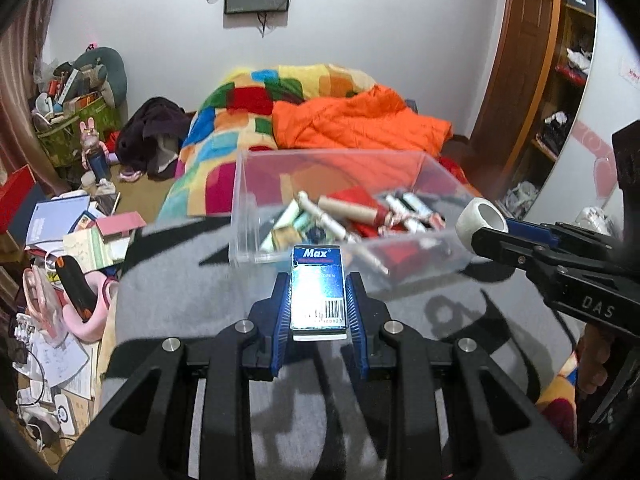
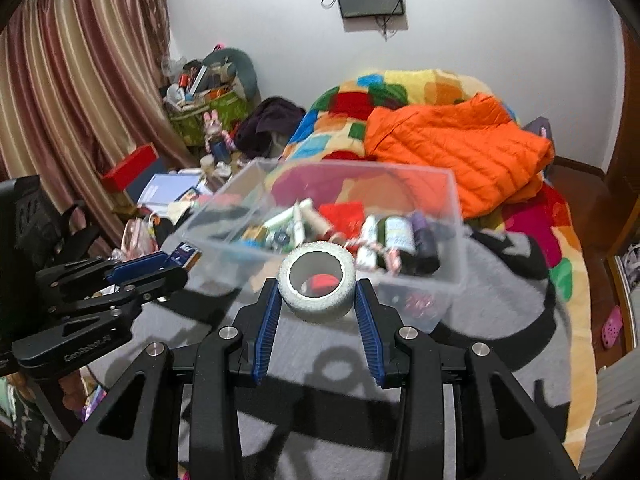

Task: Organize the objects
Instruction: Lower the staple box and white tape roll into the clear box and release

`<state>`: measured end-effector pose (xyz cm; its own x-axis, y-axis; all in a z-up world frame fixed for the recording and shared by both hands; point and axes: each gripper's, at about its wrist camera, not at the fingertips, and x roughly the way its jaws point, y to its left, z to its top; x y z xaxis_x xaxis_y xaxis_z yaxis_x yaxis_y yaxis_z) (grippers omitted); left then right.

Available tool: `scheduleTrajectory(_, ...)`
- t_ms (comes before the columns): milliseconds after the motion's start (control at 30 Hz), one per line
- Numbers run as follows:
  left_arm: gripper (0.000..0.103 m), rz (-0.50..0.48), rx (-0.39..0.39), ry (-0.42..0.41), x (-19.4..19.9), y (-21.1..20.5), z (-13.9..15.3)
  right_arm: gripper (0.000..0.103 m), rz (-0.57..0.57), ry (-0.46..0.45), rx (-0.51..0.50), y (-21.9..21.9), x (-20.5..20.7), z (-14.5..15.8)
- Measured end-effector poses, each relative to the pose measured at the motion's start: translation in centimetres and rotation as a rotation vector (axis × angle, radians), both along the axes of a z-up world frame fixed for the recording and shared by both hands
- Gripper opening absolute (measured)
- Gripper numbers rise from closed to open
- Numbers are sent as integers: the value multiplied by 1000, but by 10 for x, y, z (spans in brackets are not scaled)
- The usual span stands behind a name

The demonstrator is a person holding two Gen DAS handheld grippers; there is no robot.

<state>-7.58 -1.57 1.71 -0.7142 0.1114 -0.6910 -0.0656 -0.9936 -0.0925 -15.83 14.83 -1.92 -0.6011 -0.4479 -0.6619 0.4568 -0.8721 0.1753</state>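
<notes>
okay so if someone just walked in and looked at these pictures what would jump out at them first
Probably the clear plastic bin on the grey blanket, packed with small tubes and bottles. Just short of it, the left gripper clamps a blue Max box and the right gripper a white tape roll. Behind, an orange puffer jacket lies on the patchwork bedspread.

Right tongs — clamped on a white tape roll, held just before the near wall of the clear plastic bin. Bin: on a grey blanket, holding assorted tubes and bottles. Left tongs — left of bin, gripping a blue box. Orange jacket behind bin.
</notes>
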Motion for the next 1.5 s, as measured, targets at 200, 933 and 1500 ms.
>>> scheduleTrajectory(200,27,13,13,43,-17,-2,15,35,-49,28,1,6,-20,9)
scheduleTrajectory(933,27,29,33,-78,-96,-2,-24,35,-61,-69,49,-28,-69,-34)
scheduleTrajectory(1500,58,1,23,40,-51,9,9,50,-19,-2,45,-12,-35,-1)
